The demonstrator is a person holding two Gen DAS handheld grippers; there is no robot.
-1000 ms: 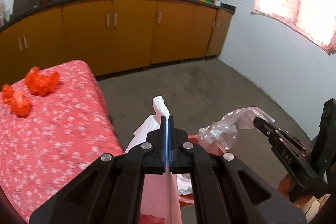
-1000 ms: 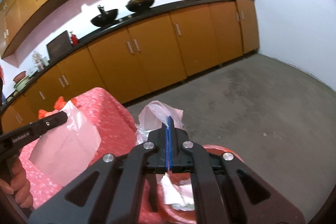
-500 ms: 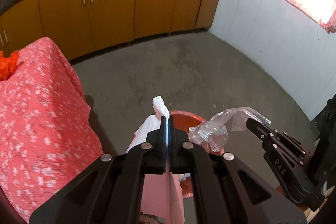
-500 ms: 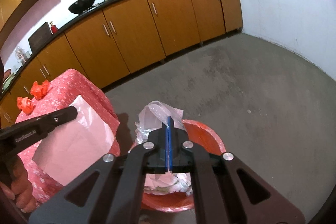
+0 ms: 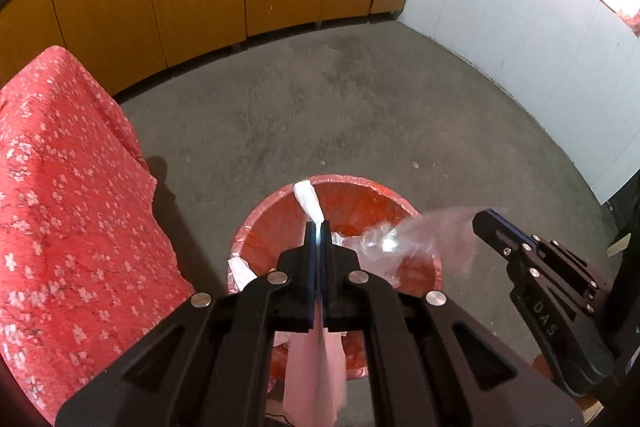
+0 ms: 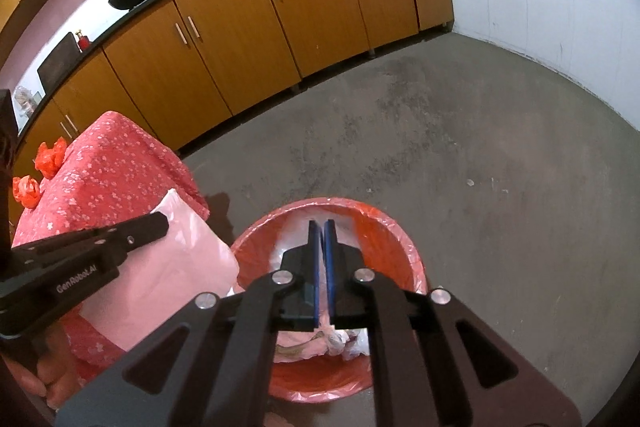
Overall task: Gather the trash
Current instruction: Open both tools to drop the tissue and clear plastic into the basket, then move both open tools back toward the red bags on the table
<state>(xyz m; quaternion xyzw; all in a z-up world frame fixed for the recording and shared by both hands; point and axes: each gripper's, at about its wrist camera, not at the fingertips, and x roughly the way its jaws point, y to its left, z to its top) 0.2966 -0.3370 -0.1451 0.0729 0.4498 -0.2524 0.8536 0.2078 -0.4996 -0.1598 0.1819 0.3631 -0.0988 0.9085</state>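
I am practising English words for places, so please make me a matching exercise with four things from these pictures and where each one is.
Things:
1. pink bag
2. clear plastic bag
3. red crumpled pieces
4. bin

Places:
A. on the flowered tablecloth
B. standing on the grey floor
C. clamped in the left gripper
D. blurred, over the bin's mouth

Pairs: 1-C, 2-D, 3-A, 4-B

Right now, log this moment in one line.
left gripper: shut on pink bag | right gripper: slightly open, empty | clear bag: blurred, over bin
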